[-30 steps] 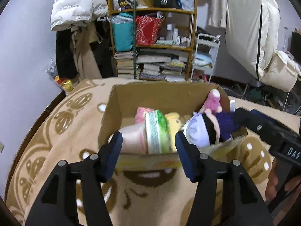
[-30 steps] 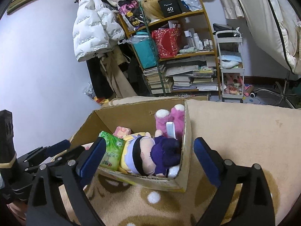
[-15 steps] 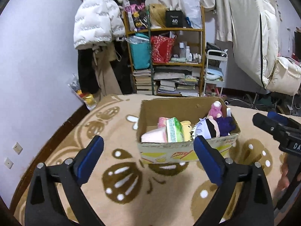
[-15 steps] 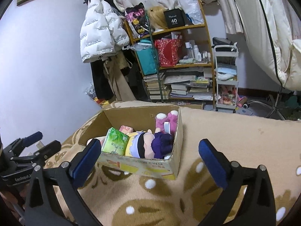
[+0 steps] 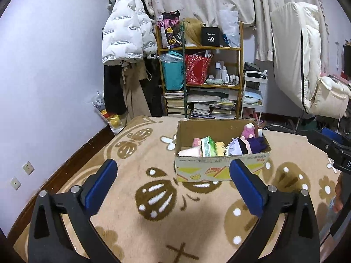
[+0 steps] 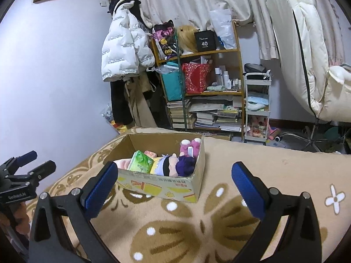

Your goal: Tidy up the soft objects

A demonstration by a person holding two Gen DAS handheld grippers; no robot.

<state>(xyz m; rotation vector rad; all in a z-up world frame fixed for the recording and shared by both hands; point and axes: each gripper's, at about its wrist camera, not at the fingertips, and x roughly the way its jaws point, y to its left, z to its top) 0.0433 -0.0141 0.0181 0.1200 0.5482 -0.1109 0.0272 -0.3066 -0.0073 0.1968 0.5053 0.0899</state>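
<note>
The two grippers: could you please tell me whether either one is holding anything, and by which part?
Nothing is held. The left gripper and right gripper both have open, empty jaws, short of the brown cardboard box.

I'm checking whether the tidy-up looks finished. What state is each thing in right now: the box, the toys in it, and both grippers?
Cardboard box: upright on the blanket, top open.
Doll: lying in the box.
Pink plush: in the box, against its far corner.
Green tissue pack: standing in the box.
Left gripper: open, empty.
Right gripper: open, empty.
</note>
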